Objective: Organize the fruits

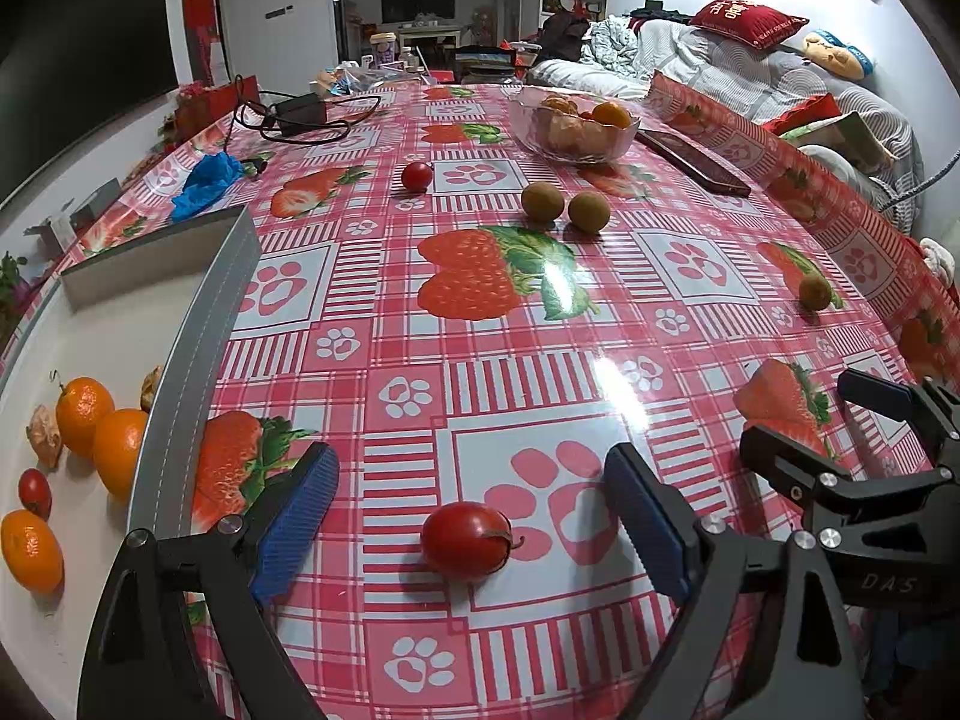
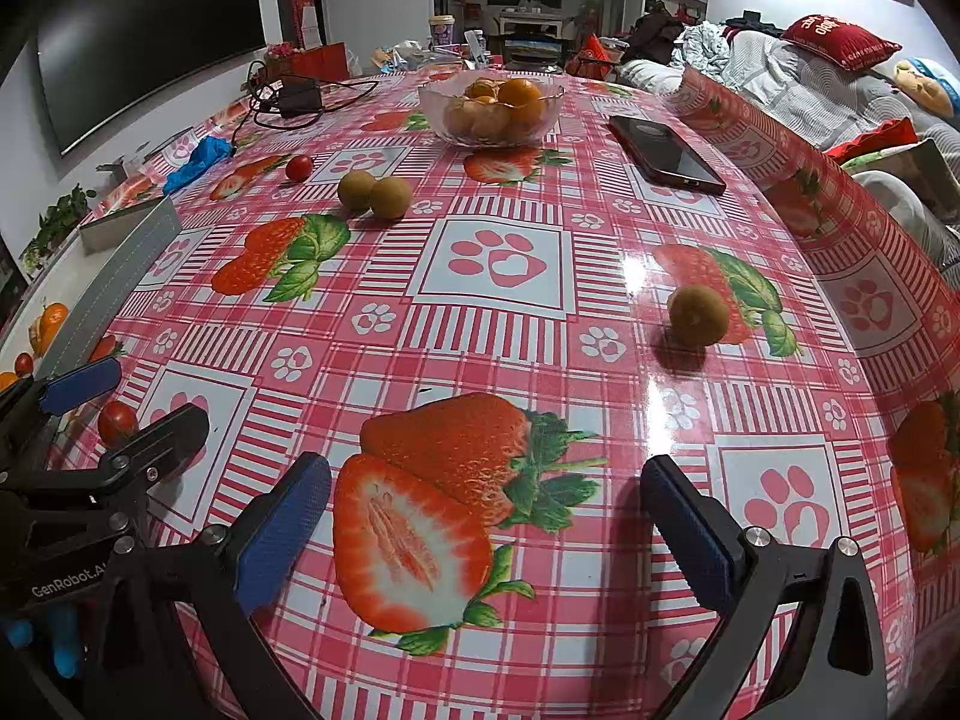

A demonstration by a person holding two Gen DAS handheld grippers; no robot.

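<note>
I count three small red tomatoes: one between my left fingers (image 1: 465, 540), one far up the cloth (image 1: 417, 176), and one in the grey tray (image 1: 34, 492). Three brown-green round fruits lie on the tablecloth: a touching pair (image 1: 542, 201) (image 1: 589, 212) and a single one off to the right (image 1: 815, 291). In the tray (image 1: 198, 324) I see three oranges (image 1: 84, 417) (image 1: 120, 450) (image 1: 30, 551). One glass bowl (image 1: 573, 147) holds more oranges; how many, I cannot tell. One phone (image 1: 696, 161), one blue glove (image 1: 207, 183), one black charger with its cable (image 1: 297, 114).
</note>
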